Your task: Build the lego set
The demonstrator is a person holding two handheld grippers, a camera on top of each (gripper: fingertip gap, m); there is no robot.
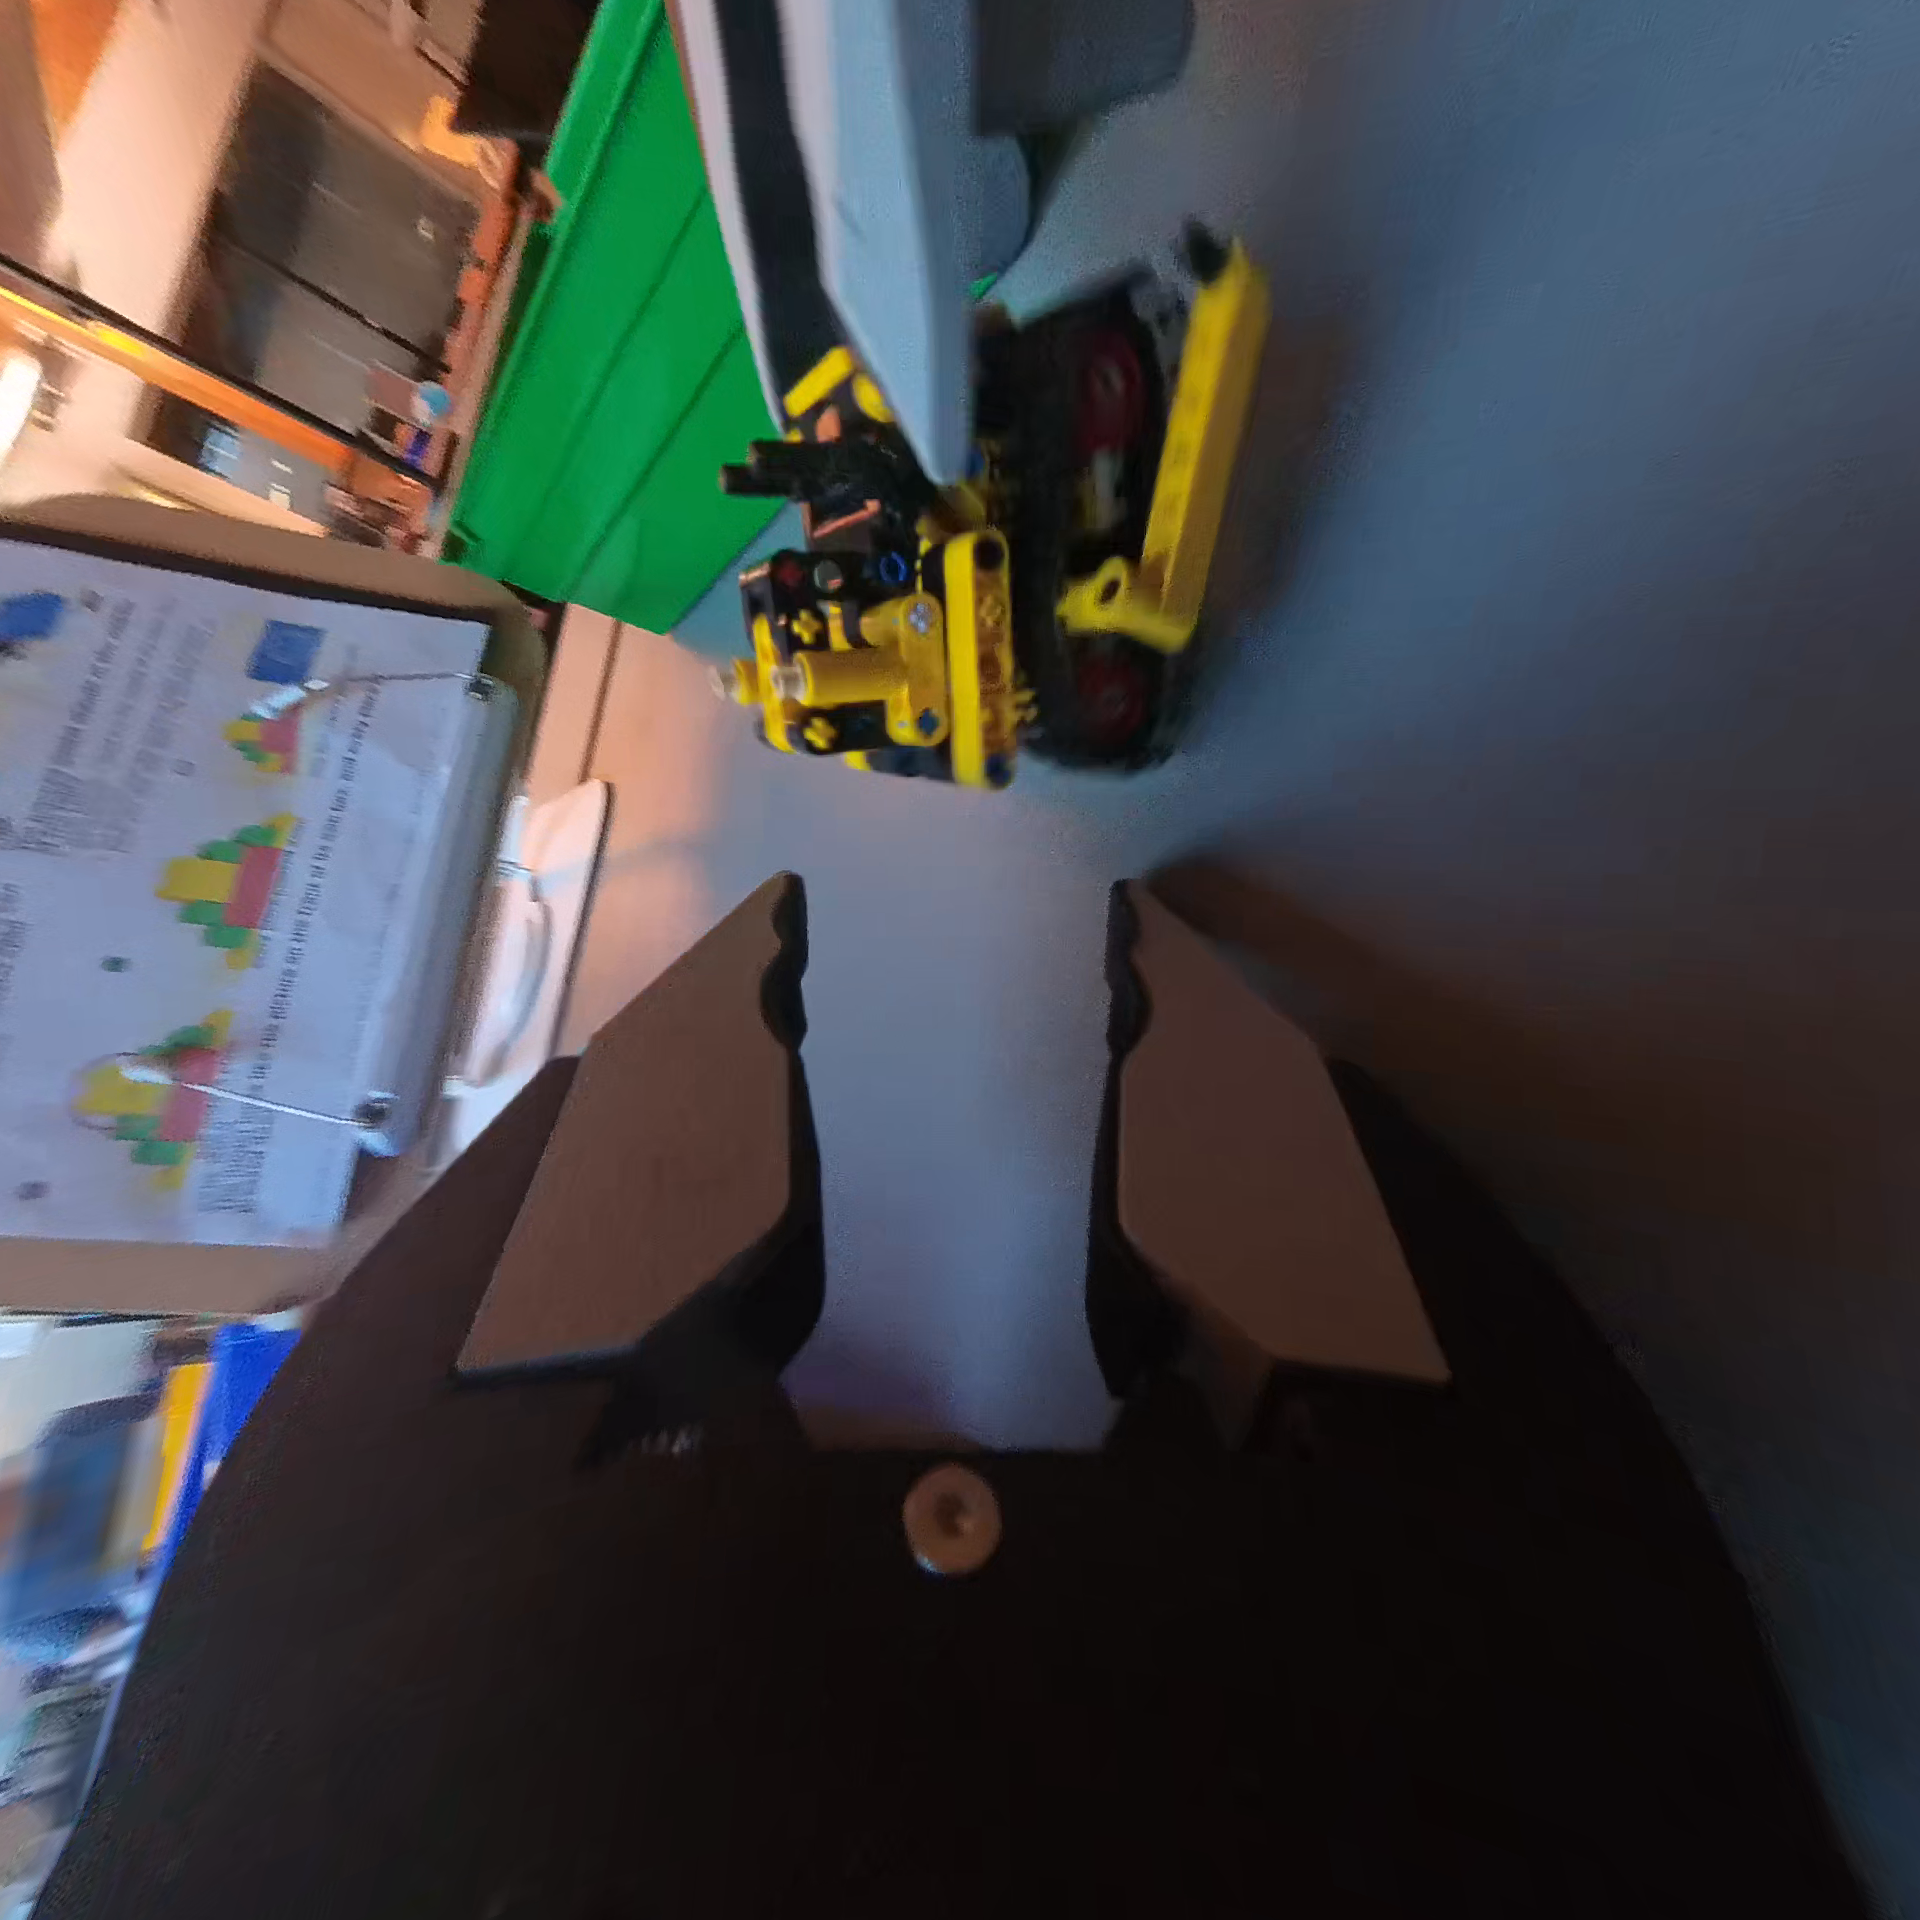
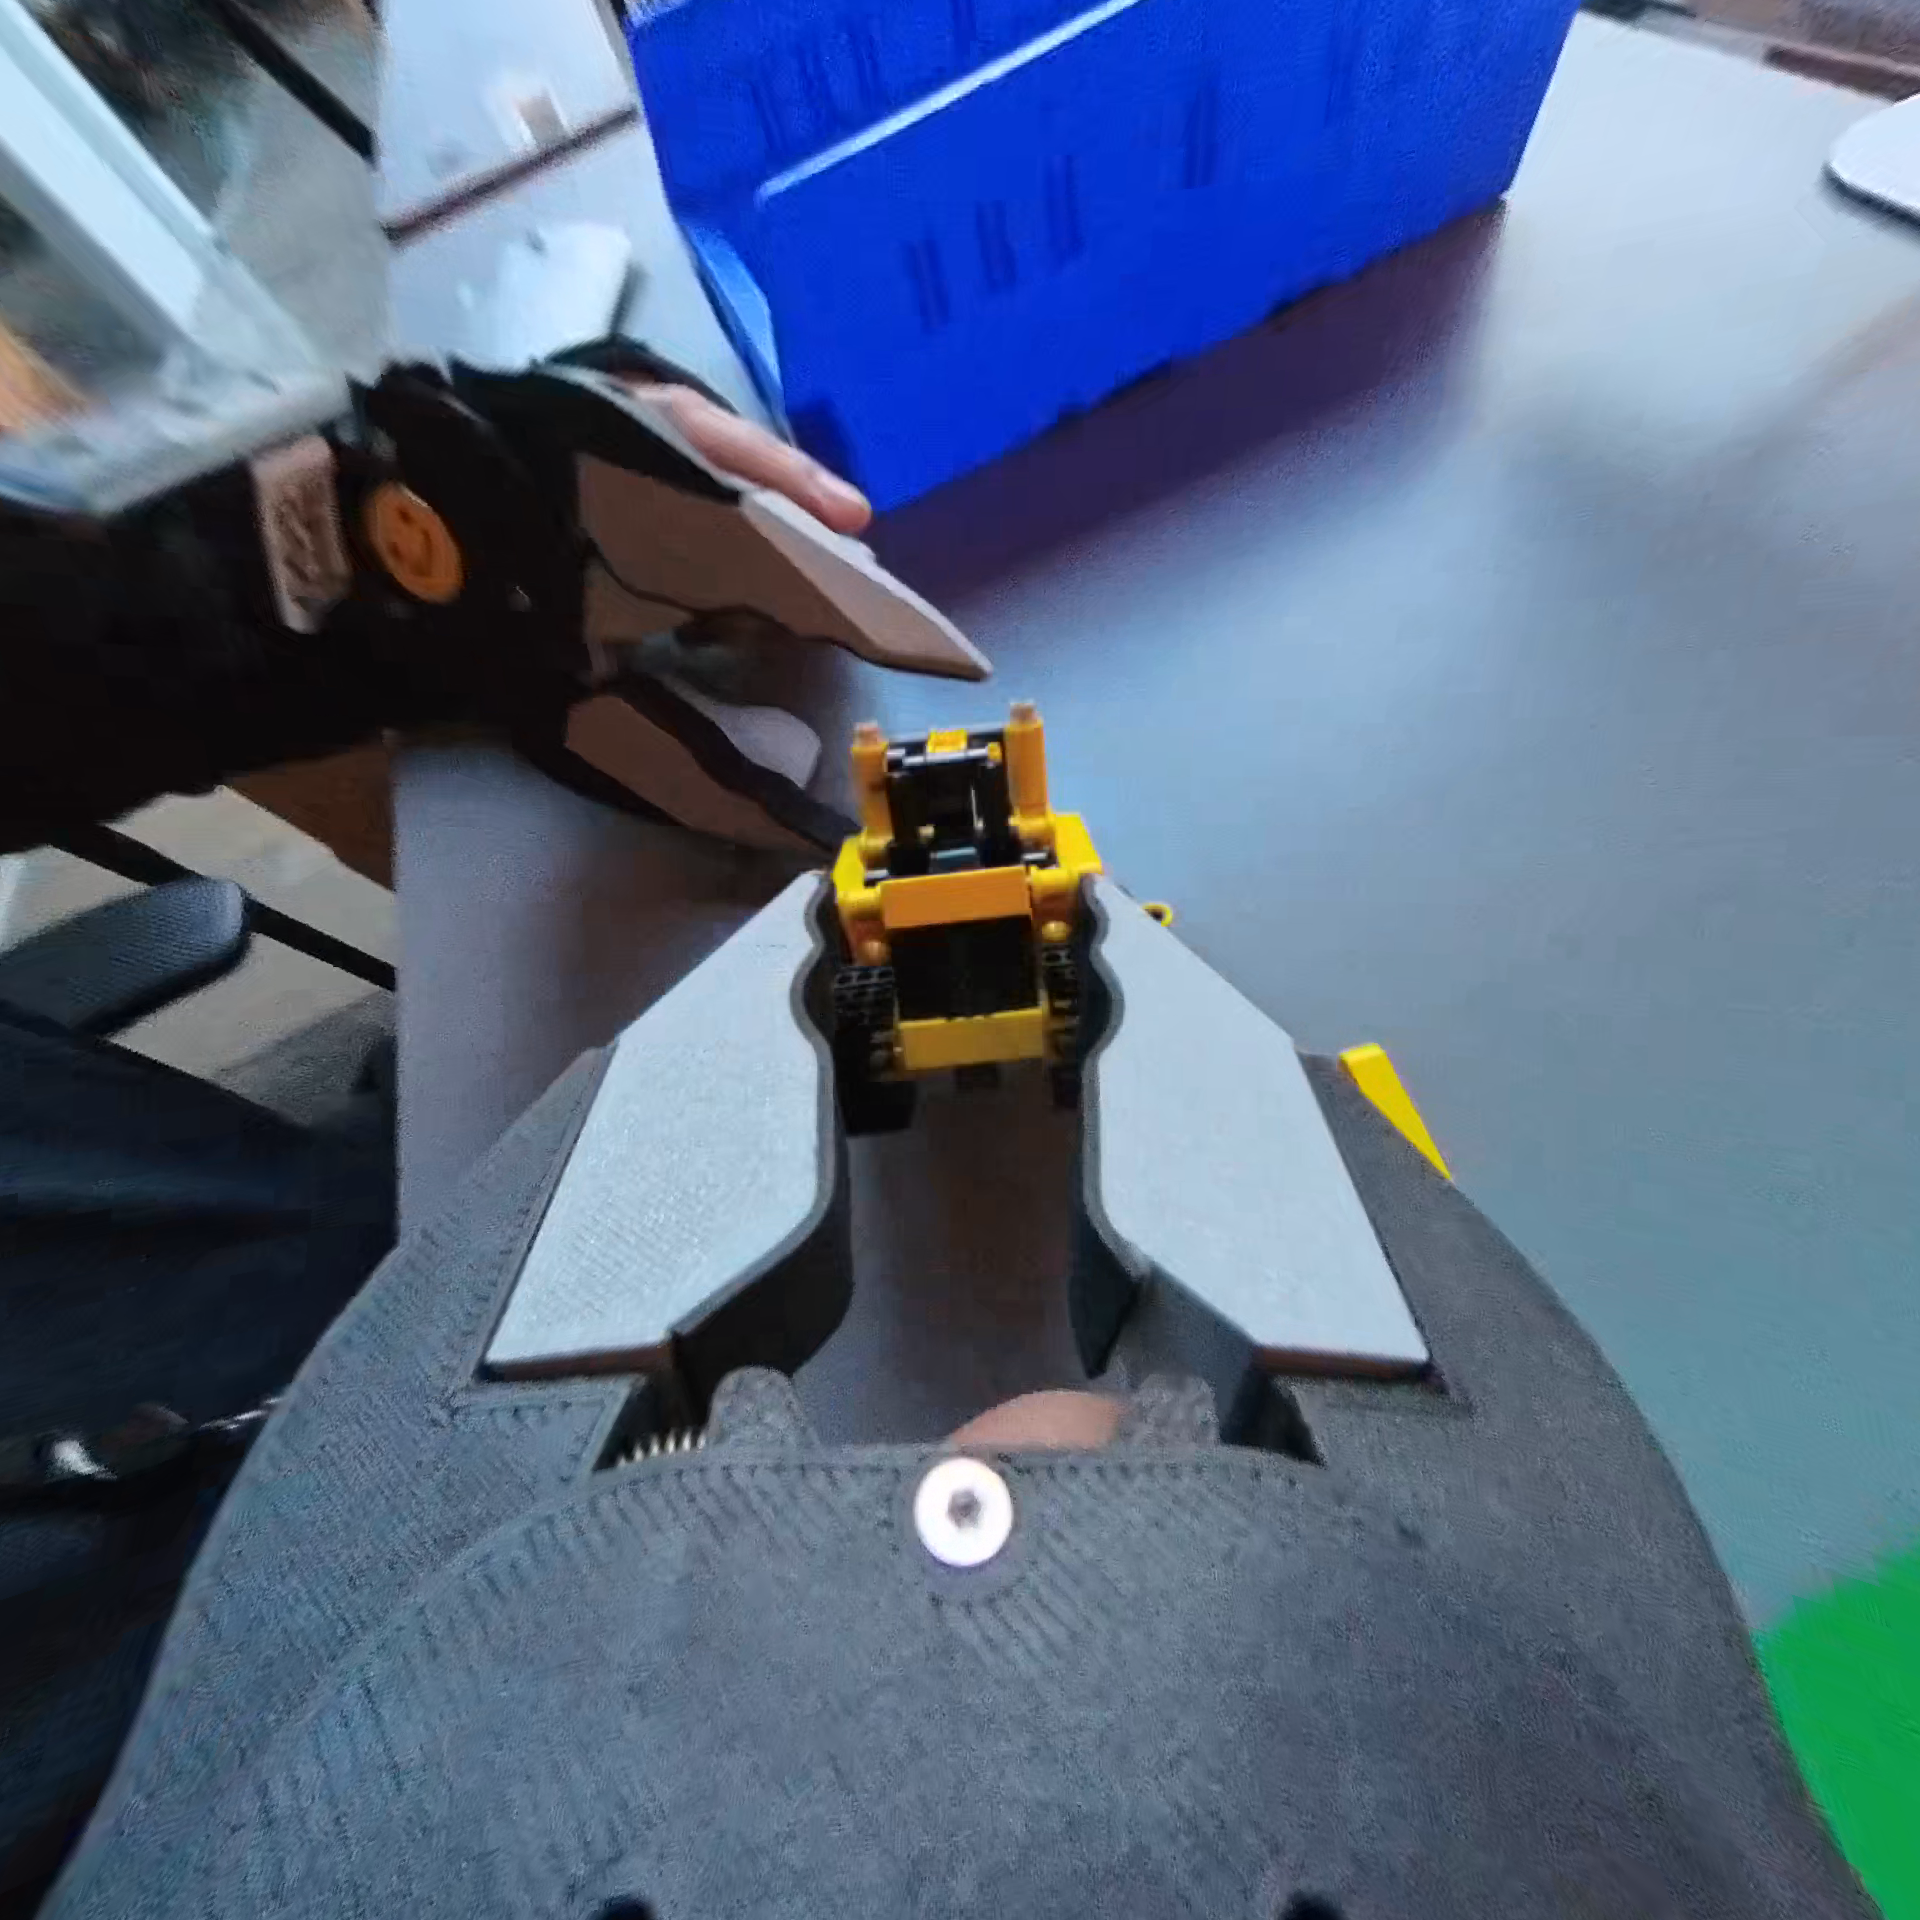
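Observation:
A yellow and black lego tracked vehicle (image 2: pixel 961 935) with a yellow front blade (image 1: pixel 1195 447) sits on the dark grey table (image 2: pixel 1455 727). My right gripper (image 2: pixel 956 896) is shut on its body from both sides. One of its grey fingers (image 1: pixel 904 312) shows in the left wrist view, over the model (image 1: pixel 935 644). My left gripper (image 1: pixel 961 904) is open and empty, a short way from the model. In the right wrist view the left gripper (image 2: pixel 909 753) comes in from the left with its tips close beside the model's far end.
A blue bin (image 2: pixel 1091 208) stands at the back of the table. A green bin (image 1: pixel 623 395) stands behind the model. A printed instruction sheet (image 1: pixel 208 883) on a board stands to the left. A hand (image 2: pixel 769 457) holds the left gripper. The left gripper's tips are roughly 6 centimeters from the right gripper's.

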